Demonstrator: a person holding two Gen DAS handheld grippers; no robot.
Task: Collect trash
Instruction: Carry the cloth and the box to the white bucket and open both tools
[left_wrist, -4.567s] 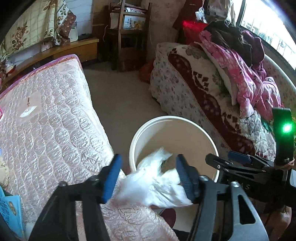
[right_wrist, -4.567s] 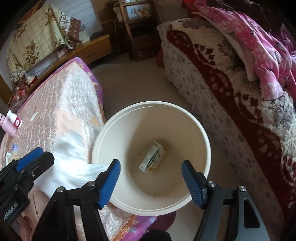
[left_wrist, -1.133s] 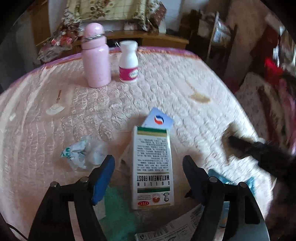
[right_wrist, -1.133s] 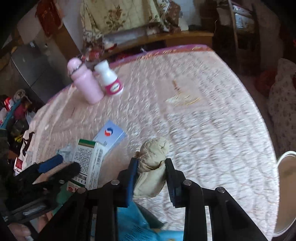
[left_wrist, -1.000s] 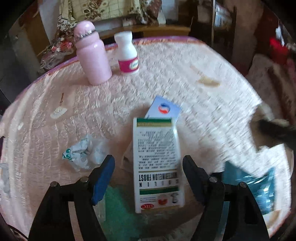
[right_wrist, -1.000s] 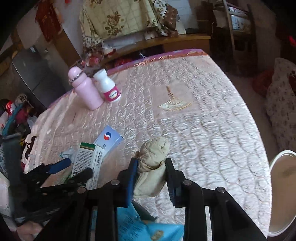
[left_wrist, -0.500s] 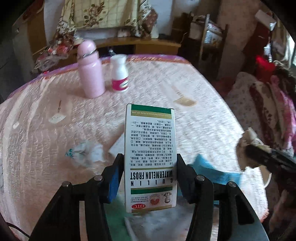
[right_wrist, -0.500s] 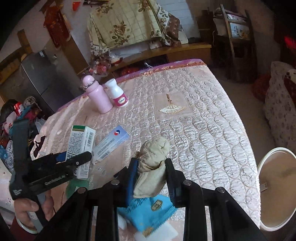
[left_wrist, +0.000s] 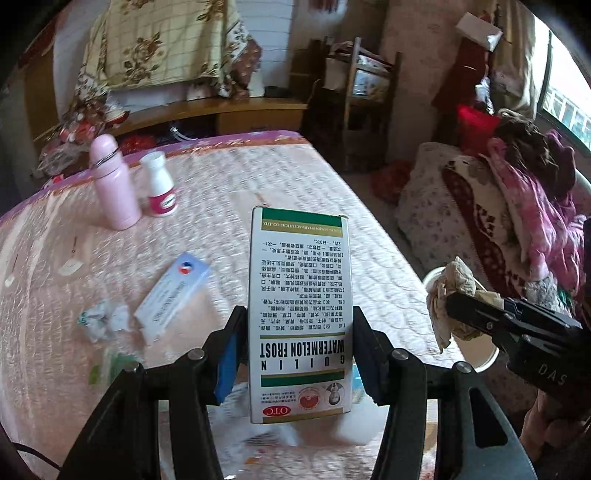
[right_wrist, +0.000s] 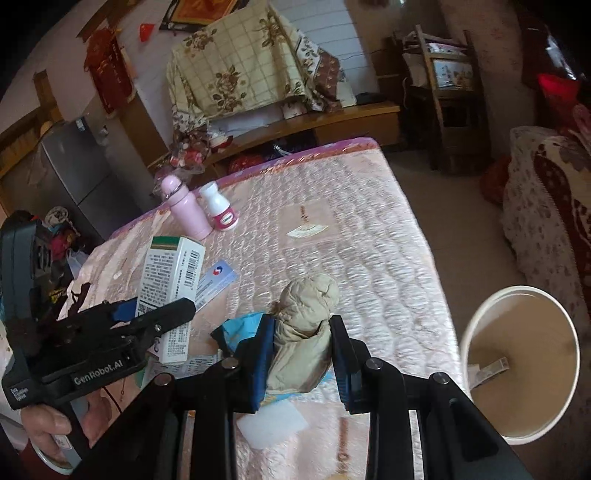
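My left gripper (left_wrist: 298, 349) is shut on a white and green medicine box (left_wrist: 300, 295) and holds it upright above the quilted table; the box also shows in the right wrist view (right_wrist: 168, 291). My right gripper (right_wrist: 301, 356) is shut on a beige crumpled wad (right_wrist: 304, 325), which also shows at the right of the left wrist view (left_wrist: 448, 295). A white bucket (right_wrist: 476, 317) stands on the floor right of the table, with a small box lying inside it. On the table lie a flat blue-white box (left_wrist: 171, 295), a crumpled wrapper (left_wrist: 99, 317) and a blue packet (right_wrist: 240, 328).
A pink bottle (left_wrist: 112, 182) and a small white bottle (left_wrist: 159, 184) stand at the table's far left. A sofa piled with clothes (left_wrist: 517, 206) is on the right. A wooden chair (right_wrist: 450, 92) and a low shelf stand behind the table.
My left gripper closed on the medicine box and lifted it off the table. My right gripper kept hold of the beige wad and moved up and back, bringing the bucket into view.
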